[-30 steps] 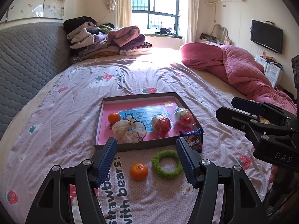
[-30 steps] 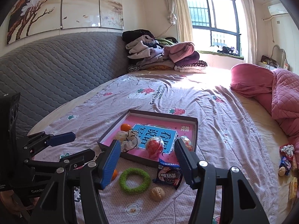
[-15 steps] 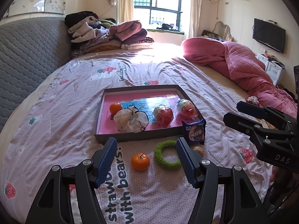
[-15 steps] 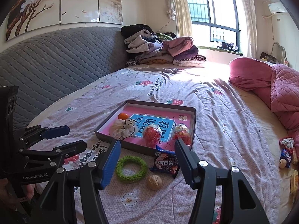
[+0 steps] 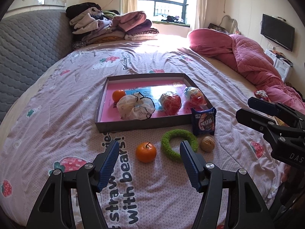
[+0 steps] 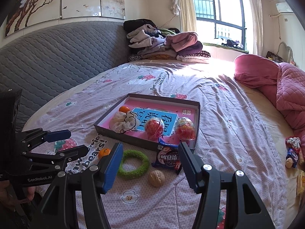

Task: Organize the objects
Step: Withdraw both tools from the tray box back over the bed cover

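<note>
A shallow grey box with a pink floor point(image 5: 133, 126) point(image 6: 198, 118) lies on the bed, holding a small orange point(image 5: 118, 95), a white drawstring pouch point(image 5: 133, 107) and two red wrapped sweets point(image 5: 170, 104). In front of the box lie a loose orange point(image 5: 145, 152) point(image 6: 104, 152), a green ring point(image 5: 176, 144) point(image 6: 133, 164), a walnut point(image 5: 207, 143) point(image 6: 156, 178) and a blue snack packet point(image 5: 203, 121) point(image 6: 167, 157). My left gripper point(image 5: 148, 153) hangs open just above the loose orange. My right gripper point(image 6: 149, 157) is open over the ring, walnut and packet. Neither holds anything.
The bed has a pink strawberry-print sheet point(image 5: 57, 126). Folded clothes point(image 5: 112, 25) are piled at the far end, and a pink quilt point(image 5: 247, 57) lies to the right. Small snacks point(image 6: 292, 152) sit at the right edge. A grey padded headboard point(image 6: 47, 61) runs along the left.
Both grippers have sunk toward the bed and tipped downward, so the objects in front of the box sit higher and larger in view. Both stay open.
</note>
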Demonstrator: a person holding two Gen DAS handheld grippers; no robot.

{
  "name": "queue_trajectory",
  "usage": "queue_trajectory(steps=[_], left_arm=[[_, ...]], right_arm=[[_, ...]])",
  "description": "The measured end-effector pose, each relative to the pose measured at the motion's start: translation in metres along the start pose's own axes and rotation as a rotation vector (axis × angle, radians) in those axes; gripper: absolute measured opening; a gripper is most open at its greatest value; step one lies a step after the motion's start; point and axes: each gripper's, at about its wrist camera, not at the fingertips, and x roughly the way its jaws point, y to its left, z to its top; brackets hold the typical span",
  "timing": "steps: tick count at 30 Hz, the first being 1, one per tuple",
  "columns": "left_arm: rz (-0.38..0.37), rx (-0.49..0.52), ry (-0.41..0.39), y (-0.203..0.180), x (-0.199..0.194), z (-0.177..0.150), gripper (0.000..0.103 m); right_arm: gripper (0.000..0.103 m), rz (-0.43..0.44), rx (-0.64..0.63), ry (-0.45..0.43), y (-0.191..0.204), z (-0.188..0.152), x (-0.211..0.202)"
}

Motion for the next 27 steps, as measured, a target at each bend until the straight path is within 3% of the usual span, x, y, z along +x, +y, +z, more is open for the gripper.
queue_trajectory(steps=[27], left_arm=[[-0.003,0.026,0.102,-0.005,0.026,-0.032,0.068]], right_arm=[[0.06,-0.026,0.0,0.11,0.0,-0.036,0.03]])
